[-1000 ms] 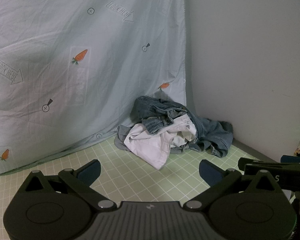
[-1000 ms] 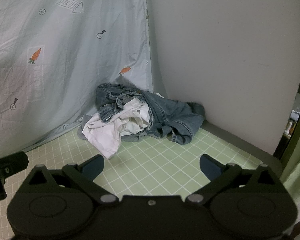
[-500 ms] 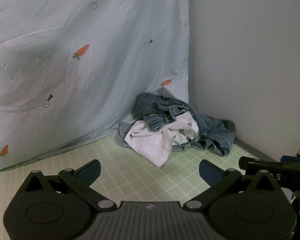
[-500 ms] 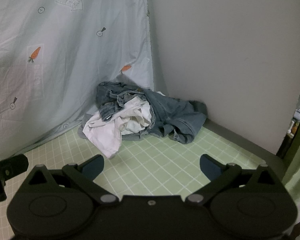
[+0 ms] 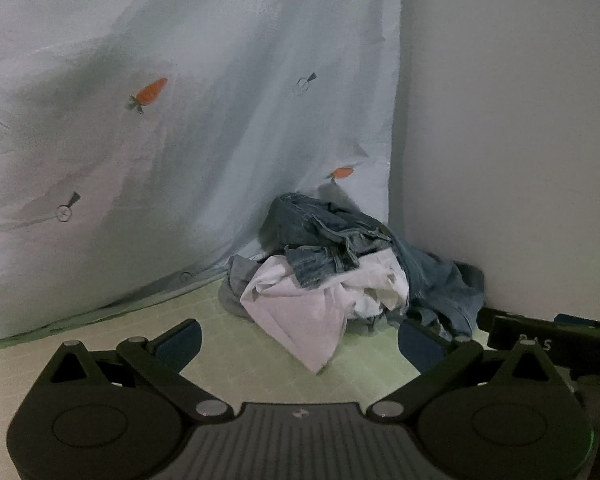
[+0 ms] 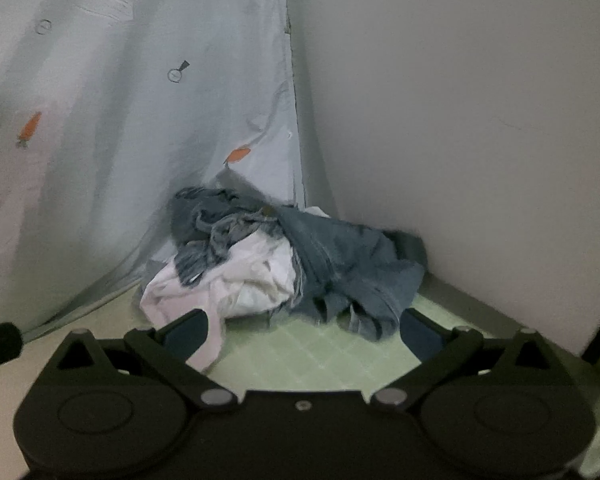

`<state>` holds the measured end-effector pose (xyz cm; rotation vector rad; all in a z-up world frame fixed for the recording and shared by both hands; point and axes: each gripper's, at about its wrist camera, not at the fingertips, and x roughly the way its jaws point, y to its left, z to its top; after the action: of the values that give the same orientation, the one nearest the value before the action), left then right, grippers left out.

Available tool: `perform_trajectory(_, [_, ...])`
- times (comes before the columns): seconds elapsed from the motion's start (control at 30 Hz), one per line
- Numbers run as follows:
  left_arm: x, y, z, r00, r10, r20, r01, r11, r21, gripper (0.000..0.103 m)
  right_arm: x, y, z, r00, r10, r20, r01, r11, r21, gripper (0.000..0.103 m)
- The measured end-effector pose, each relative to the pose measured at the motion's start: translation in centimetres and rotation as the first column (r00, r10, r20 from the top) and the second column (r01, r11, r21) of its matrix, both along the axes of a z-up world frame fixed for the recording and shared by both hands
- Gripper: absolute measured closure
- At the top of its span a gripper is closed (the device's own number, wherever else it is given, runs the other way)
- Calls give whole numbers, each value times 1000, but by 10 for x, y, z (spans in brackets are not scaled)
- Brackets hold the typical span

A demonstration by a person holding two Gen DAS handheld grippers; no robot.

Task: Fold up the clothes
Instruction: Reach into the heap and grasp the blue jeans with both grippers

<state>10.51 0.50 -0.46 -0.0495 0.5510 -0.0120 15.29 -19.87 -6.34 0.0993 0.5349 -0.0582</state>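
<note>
A heap of clothes lies in the far corner of the green checked mat. Crumpled blue jeans lie on top and trail off to the right, and a white garment spills toward me. In the right wrist view the same jeans and white garment fill the middle. My left gripper hovers open just short of the white garment's tip. My right gripper is open too, its fingers close on either side of the heap's near edge. Neither holds anything.
A pale blue sheet with carrot prints hangs behind the heap on the left. A plain grey wall closes the right side. The right gripper's body shows at the right edge of the left wrist view.
Both grippers have moved forward toward the heap, which now looks larger and nearer. Both stayed open and the clothes have not moved.
</note>
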Motion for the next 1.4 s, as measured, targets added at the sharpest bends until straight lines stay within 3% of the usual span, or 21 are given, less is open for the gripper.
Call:
perform_trajectory(0.37, [157,-9,-19,996,-16,-86,16,1000,7,2,166,-12,-57,995,-69,-71,65,996,-56,2])
perform_trajectory(0.6, [262,-14,-52,987,-84,-136,82,996,-25,15,243,-10,-112,986,-116,-116,96,981,-167,15])
perform_trajectory(0.7, [302,-13,-71,984,-84,-156,75,995,-61,15,255,-17,-129,980,-154,-127,136,980,-144,12])
perform_trajectory(0.8, [336,-4,-88,983,-66,-172,42,989,-142,14,255,-35,-134,978,-174,-112,170,984,-43,4])
perform_trajectory(0.9, [361,4,-102,982,-49,-182,8,976,-218,14,246,-54,-138,977,-189,-96,195,980,51,3])
perform_trajectory(1.0, [376,11,-113,979,-49,-196,-7,961,-278,14,237,-86,-139,952,-284,-109,296,949,108,4])
perform_trajectory(1.07, [384,11,-118,979,-38,-199,-20,960,-280,14,232,-107,-141,931,-344,-123,360,922,142,3])
perform_trajectory(1.13, [391,7,-122,980,-33,-196,-21,964,-266,14,235,-121,-152,914,-371,-166,391,914,111,3])
perform_trajectory(1.33, [415,5,-138,969,-60,-239,-33,929,-368,14,254,-141,-184,896,-355,-265,422,867,264,3])
perform_trajectory(1.4, [420,5,-141,969,-73,-237,-26,920,-391,14,258,-137,-188,893,-367,-261,432,862,264,0])
